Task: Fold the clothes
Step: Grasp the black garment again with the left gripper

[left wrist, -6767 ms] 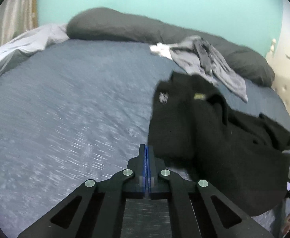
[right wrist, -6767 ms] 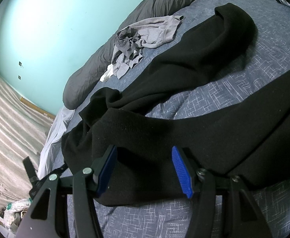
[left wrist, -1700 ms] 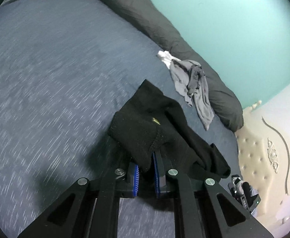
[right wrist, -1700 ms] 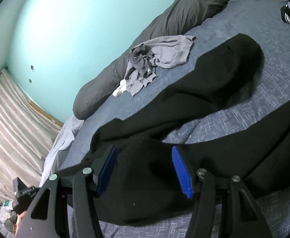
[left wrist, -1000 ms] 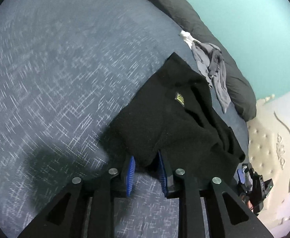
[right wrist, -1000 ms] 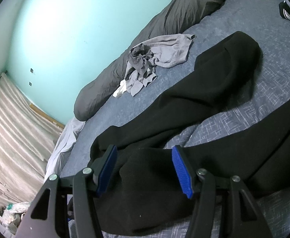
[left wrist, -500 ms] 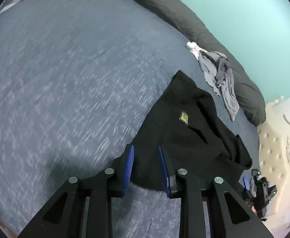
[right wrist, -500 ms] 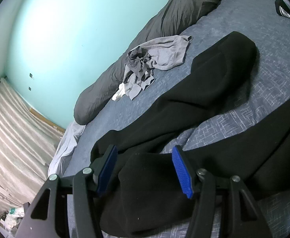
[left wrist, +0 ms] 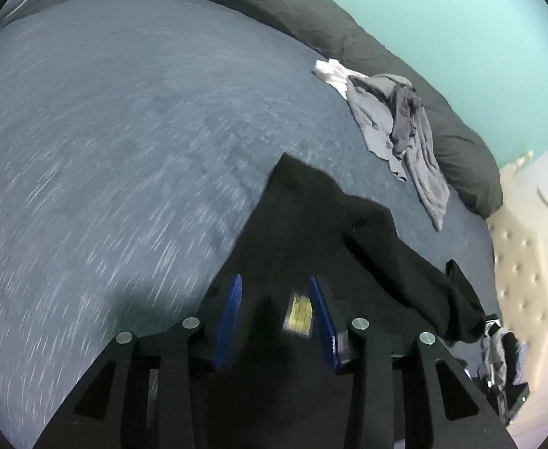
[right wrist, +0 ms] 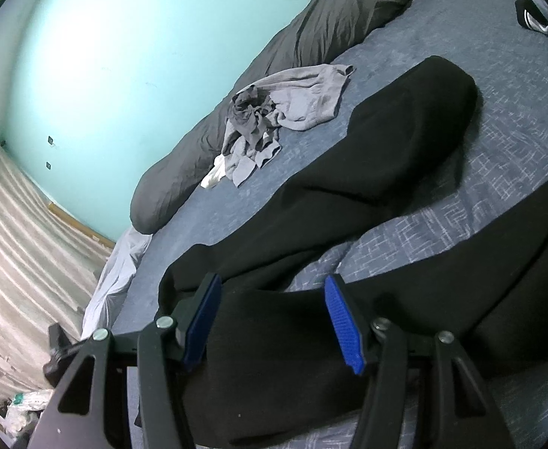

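The left gripper (left wrist: 276, 318) hangs over the black garment (left wrist: 311, 232) with jaws opening, a yellow label (left wrist: 299, 312) between the pads, nothing pinched; the right gripper (right wrist: 274, 318) stands half open over the garment (right wrist: 386, 172), its pads clear of the cloth; the garment lies spread on the bed (left wrist: 105, 131); beyond it a grey heap (right wrist: 285, 112) rests against the dark pillow (right wrist: 330, 26).

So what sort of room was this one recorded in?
Most likely a bedroom: a bed with a blue-grey patterned bedspread, a long dark grey pillow against the turquoise wall, and a cream tufted headboard. A black garment lies spread on the bed.
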`<state>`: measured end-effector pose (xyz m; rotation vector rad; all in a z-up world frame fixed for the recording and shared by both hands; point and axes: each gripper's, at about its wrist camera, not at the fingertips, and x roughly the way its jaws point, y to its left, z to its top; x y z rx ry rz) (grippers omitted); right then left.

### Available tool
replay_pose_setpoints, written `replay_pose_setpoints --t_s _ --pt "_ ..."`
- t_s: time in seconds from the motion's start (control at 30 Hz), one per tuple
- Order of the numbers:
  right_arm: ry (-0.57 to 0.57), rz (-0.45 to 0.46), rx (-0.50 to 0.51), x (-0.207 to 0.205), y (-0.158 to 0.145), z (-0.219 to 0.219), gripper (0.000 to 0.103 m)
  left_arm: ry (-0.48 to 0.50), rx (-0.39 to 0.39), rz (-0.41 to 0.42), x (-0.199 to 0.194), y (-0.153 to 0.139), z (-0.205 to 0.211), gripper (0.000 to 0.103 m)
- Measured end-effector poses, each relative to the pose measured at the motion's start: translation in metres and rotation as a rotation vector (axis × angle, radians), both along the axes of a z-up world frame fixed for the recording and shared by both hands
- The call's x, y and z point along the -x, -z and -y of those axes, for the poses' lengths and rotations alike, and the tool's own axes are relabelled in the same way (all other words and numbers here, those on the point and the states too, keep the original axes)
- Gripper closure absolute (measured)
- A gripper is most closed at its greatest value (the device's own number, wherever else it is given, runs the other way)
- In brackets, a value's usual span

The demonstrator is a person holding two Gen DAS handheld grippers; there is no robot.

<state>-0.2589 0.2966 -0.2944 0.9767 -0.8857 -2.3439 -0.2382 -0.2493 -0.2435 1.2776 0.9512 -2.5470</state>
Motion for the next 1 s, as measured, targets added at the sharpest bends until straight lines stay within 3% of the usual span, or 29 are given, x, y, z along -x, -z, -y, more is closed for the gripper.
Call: replay_pose_setpoints --t_s 0.13,0.43,0.77,1.0 --pt "-0.018 0.023 -0.007 0.002 0.006 0.003 0.044 0.043 0.03 -0.011 0.044 0.003 0.005 0.061" --pt "-0.038 0.018 -0.035 0.004 0.008 0.009 0.044 0.05 0.0 0.004 0.103 0.023 0.03 0.056" --pt "-0.055 0.033 -0.051 0.004 0.016 0.017 0.044 0.087 -0.074 -0.019 0.126 0.033 0.031 0.058" --pt "-0.044 0.038 -0.046 0.004 0.016 0.014 0.044 0.131 -0.074 -0.019 0.122 0.03 0.022 0.074"
